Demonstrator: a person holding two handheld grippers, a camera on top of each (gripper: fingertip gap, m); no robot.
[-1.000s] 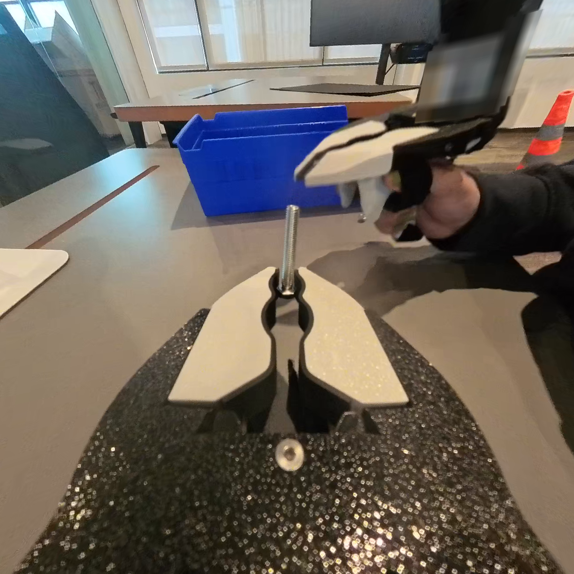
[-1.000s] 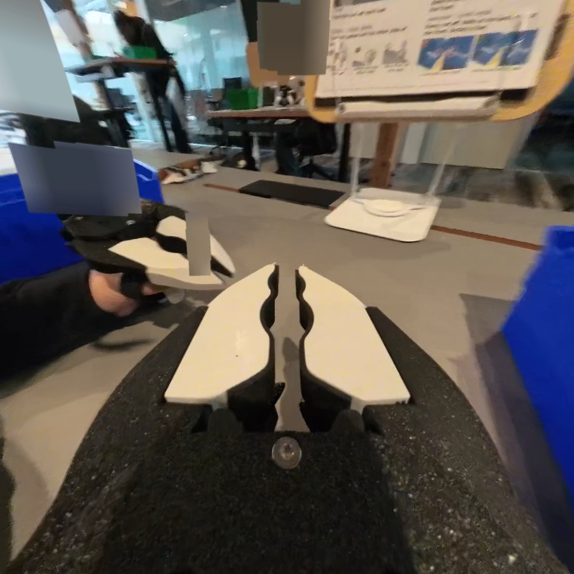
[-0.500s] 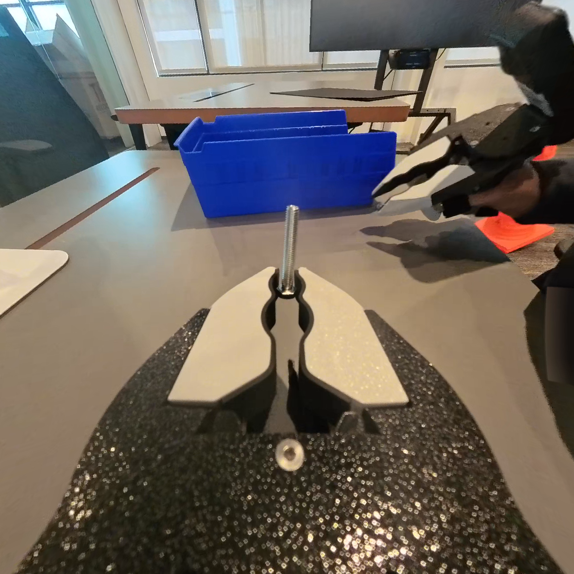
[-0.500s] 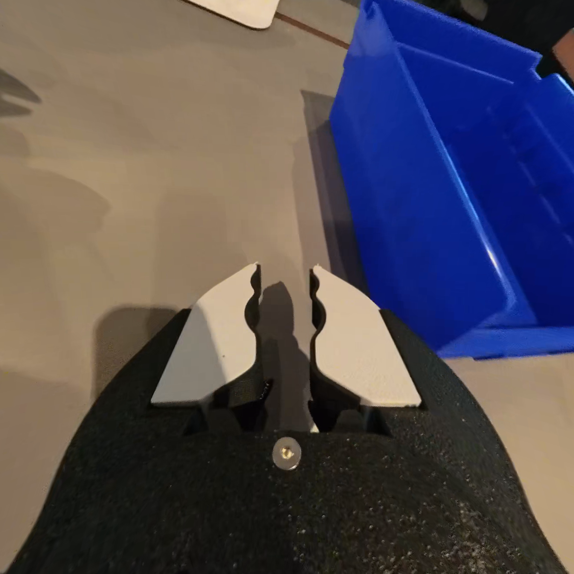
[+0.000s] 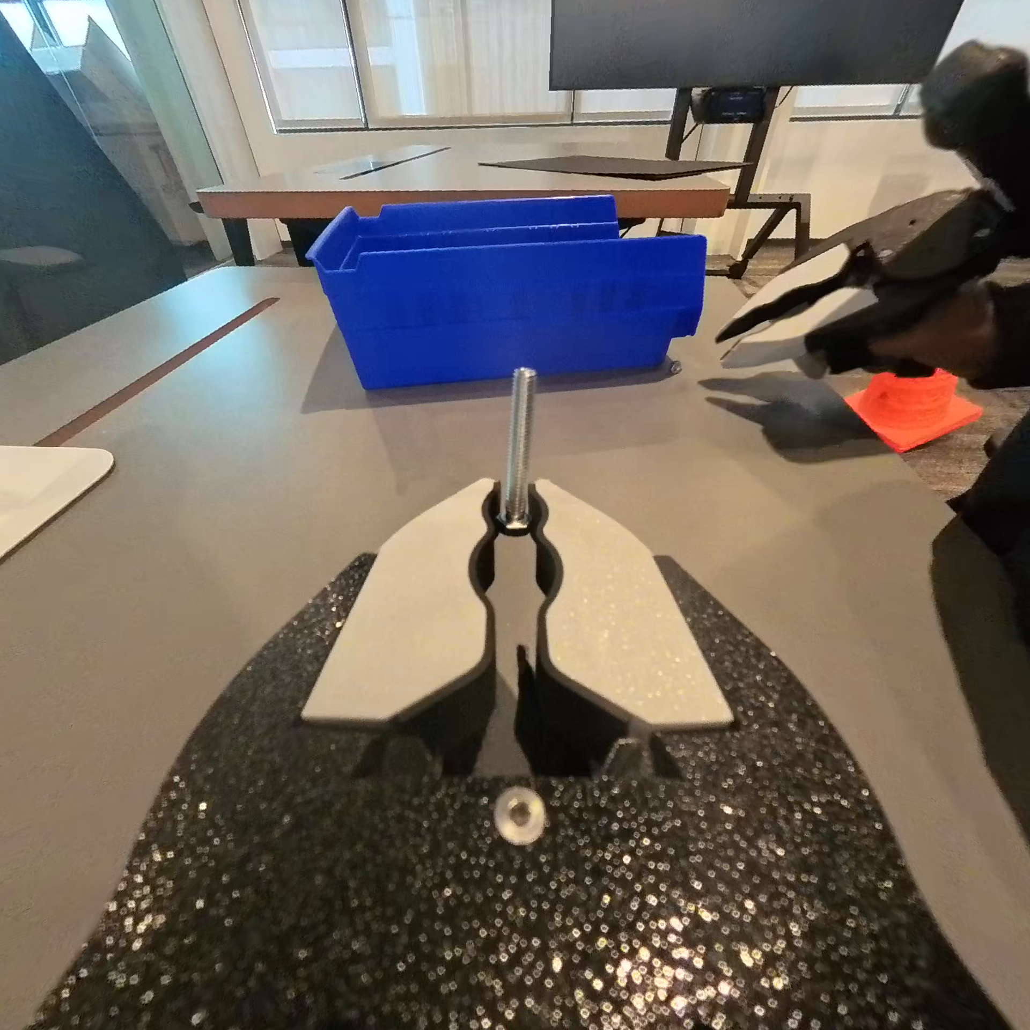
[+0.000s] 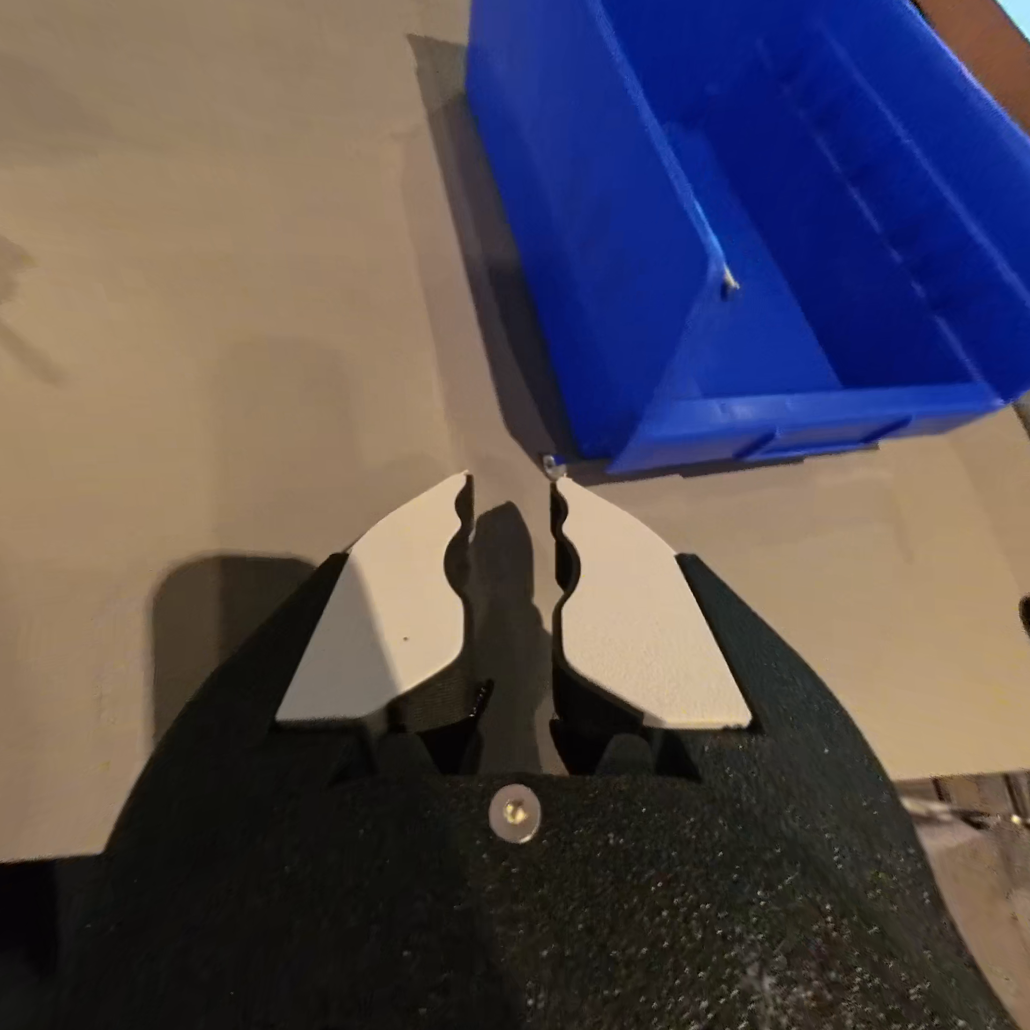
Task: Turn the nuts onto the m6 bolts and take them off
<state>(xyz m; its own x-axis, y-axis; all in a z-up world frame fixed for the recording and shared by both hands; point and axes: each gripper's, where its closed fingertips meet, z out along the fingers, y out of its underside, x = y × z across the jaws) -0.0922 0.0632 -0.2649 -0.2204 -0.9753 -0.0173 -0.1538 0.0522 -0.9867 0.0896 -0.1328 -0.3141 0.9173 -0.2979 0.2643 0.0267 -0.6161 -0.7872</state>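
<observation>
Since half a second ago the right gripper [image 6: 511, 484] has swung down and closer to the near corner of the blue bin [image 6: 585, 234], and its fingers have spread a little wider; the left gripper has not shifted.

That left gripper [image 5: 515, 501] is clamped on the bolt [image 5: 519, 440], gripping it at the head end in the notch near its fingertips, with the threaded shaft standing upright above the fingers and bare all the way up. Its fingers [image 5: 415, 613] sit narrow around the bolt, hovering over the grey table [image 5: 195, 501].

A small silver nut [image 6: 550, 461] lies on the table right at the bin's near corner, just ahead of the right gripper's right fingertip (so close that, from the right wrist view, I cannot tell whether the tip touches it). From the left wrist view the same nut [image 5: 676, 366] shows as a tiny glint at the bin's lower right corner, well ahead and to the right of the bolt. The right gripper [image 5: 724, 348] is held in a gloved hand [image 5: 914, 345], its jaws parted and holding nothing, tips angled down toward the table.

Ahead of the left gripper the blue bin [image 5: 501, 312] stands lengthwise across the table. Off the table's right edge sits an orange cone [image 5: 914, 401], and a white pad [image 5: 39, 490] lies to the left.
</observation>
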